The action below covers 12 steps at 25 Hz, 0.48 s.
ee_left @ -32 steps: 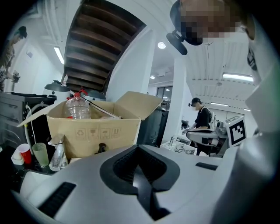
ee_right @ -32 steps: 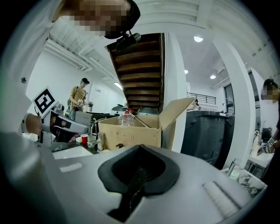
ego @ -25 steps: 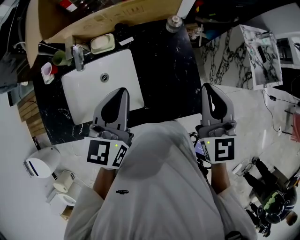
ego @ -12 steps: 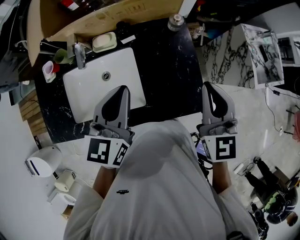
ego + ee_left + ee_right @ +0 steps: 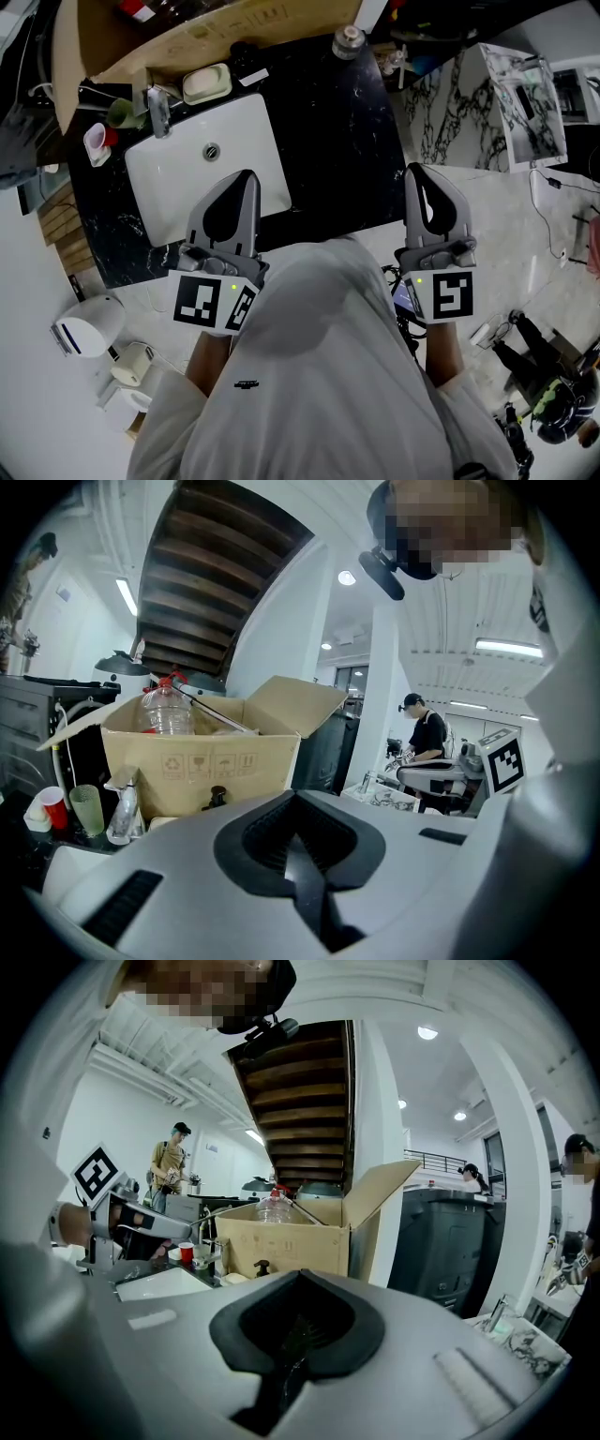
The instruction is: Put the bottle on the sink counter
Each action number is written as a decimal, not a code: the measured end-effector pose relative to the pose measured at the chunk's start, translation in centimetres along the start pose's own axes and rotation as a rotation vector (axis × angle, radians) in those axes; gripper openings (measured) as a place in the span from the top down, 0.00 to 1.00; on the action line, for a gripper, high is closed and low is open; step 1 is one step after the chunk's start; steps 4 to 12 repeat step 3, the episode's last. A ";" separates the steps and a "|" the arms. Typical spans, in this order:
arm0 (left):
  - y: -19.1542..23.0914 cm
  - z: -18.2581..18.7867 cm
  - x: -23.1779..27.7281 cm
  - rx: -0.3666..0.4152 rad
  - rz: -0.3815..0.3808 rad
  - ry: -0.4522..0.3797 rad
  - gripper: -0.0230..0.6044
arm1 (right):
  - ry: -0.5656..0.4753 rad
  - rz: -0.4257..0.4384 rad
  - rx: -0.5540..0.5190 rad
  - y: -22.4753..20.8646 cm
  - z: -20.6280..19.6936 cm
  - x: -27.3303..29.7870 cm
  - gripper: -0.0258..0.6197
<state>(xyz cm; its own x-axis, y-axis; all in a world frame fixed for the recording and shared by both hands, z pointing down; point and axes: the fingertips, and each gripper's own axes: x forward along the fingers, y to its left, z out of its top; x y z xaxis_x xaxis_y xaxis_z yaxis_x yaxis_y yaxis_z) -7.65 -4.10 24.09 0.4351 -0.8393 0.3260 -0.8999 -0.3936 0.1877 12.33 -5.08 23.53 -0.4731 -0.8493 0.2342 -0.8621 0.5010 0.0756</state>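
A clear plastic bottle [image 5: 167, 710] with a red cap stands upright inside an open cardboard box [image 5: 202, 761] behind the sink; the right gripper view shows the same bottle [image 5: 274, 1207]. The black marble sink counter [image 5: 328, 141] with its white basin [image 5: 187, 183] lies below me. My left gripper [image 5: 246, 178] hovers over the basin's near edge, jaws shut and empty. My right gripper [image 5: 417, 172] hangs at the counter's near right corner, also shut and empty. Both are well short of the box.
A chrome faucet [image 5: 157, 111], soap dish [image 5: 207, 82], green cup [image 5: 119, 113] and red cup [image 5: 97, 141] crowd the counter's back left. A grey round-topped object [image 5: 349, 42] stands at the back right. A marble-patterned panel [image 5: 469, 112] rises to the right. People stand farther off.
Both grippers stay where they were, still shut. The head view has shifted only slightly.
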 end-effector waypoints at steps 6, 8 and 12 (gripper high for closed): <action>-0.1 -0.1 -0.1 0.002 -0.001 0.001 0.95 | -0.001 -0.006 0.002 -0.1 0.0 -0.2 0.94; -0.1 -0.1 -0.1 0.002 -0.001 0.001 0.95 | -0.001 -0.006 0.002 -0.1 0.0 -0.2 0.94; -0.1 -0.1 -0.1 0.002 -0.001 0.001 0.95 | -0.001 -0.006 0.002 -0.1 0.0 -0.2 0.94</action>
